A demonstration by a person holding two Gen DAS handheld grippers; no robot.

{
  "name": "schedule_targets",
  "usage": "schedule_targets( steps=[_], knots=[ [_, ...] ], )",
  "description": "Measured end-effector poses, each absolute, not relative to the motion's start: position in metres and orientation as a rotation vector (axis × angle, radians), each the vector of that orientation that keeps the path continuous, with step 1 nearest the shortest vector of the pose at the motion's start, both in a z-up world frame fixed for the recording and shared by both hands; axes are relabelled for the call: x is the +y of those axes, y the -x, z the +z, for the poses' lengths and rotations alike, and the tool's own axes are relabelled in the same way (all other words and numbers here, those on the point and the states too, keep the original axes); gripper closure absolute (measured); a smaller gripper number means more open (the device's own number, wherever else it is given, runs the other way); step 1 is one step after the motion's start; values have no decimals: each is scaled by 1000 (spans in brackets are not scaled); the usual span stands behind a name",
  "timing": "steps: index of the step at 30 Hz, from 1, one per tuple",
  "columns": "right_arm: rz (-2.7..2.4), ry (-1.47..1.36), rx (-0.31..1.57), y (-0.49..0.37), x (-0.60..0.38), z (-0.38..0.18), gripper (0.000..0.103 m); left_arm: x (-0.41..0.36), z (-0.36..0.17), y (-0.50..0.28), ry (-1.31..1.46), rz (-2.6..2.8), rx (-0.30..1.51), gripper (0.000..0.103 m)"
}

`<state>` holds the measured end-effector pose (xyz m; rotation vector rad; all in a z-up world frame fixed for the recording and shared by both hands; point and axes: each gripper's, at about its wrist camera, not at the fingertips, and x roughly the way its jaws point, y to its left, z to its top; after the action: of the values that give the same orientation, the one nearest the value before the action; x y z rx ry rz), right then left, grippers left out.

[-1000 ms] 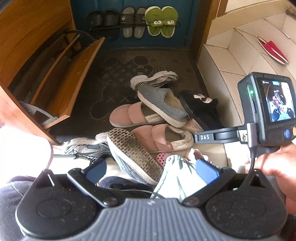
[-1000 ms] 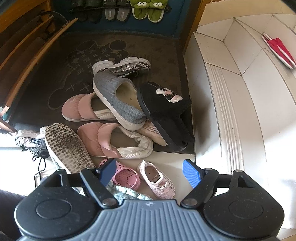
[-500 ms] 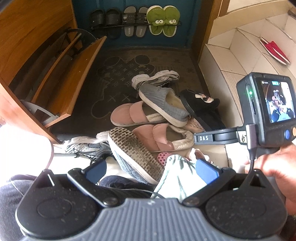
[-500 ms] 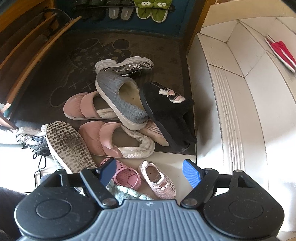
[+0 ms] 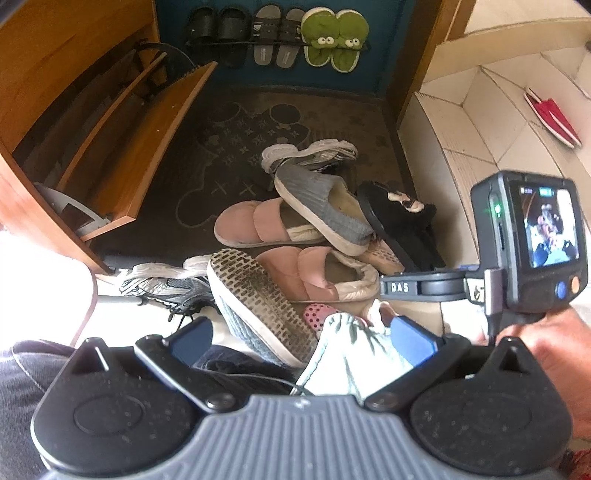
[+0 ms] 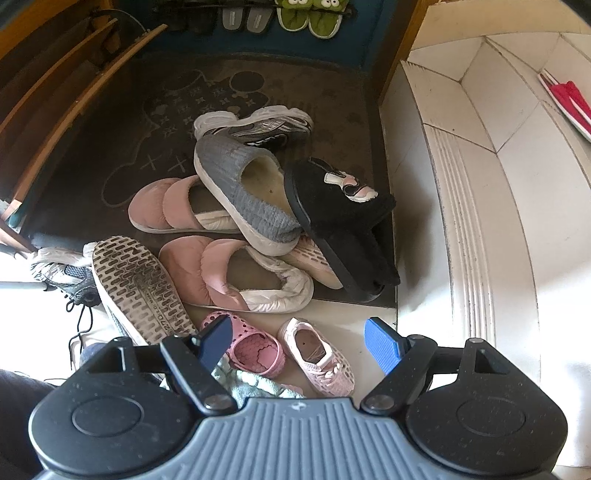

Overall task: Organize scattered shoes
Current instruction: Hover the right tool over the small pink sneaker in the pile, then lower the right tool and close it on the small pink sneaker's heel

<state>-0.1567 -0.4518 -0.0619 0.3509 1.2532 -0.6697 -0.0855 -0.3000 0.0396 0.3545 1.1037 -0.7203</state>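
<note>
1. Ahead of your left gripper (image 5: 301,338), jaws spread and holding nothing, the shoe pile (image 5: 314,229) lies jumbled across the mat (image 5: 236,147). It sits a little lower in frame than a second ago; nothing has been sorted. A pale cloth (image 5: 347,354) hides the small shoes.
2. Below your right gripper (image 6: 299,341), also spread and empty, the pink clog (image 6: 255,347) and child's sneaker (image 6: 317,358) lie nearer; the rack slippers (image 6: 308,14) are cut off.

Silver sneaker (image 6: 61,269) cut by left edge, pale cloth (image 6: 255,384) (half behind tool body), red shoes (image 6: 569,103) cropped right

Shoe pile (image 6: 255,221) before gaping right gripper (image 6: 301,338)
</note>
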Motion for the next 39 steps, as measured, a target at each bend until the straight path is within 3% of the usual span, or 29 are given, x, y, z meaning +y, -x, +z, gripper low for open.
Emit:
schedule_targets(
  steps=[10, 30, 34, 36, 39],
  knots=[
    [-530, -340, 1212, 148, -465, -77, 24, -303, 44, 59, -377, -700, 1084, 0],
    [-405, -368, 1268, 151, -500, -131, 26, -366, 33, 30, -723, -1033, 929, 0],
    [-385, -359, 1287, 154, -506, -146, 39, -377, 18, 33, -819, -1107, 871, 0],
    [-374, -361, 1300, 155, -507, -151, 55, -382, 11, 34, -867, -1144, 841, 0],
    [-337, -378, 1339, 158, -509, -166, 62, -386, 1, 31, -872, -1157, 849, 0]
  ],
)
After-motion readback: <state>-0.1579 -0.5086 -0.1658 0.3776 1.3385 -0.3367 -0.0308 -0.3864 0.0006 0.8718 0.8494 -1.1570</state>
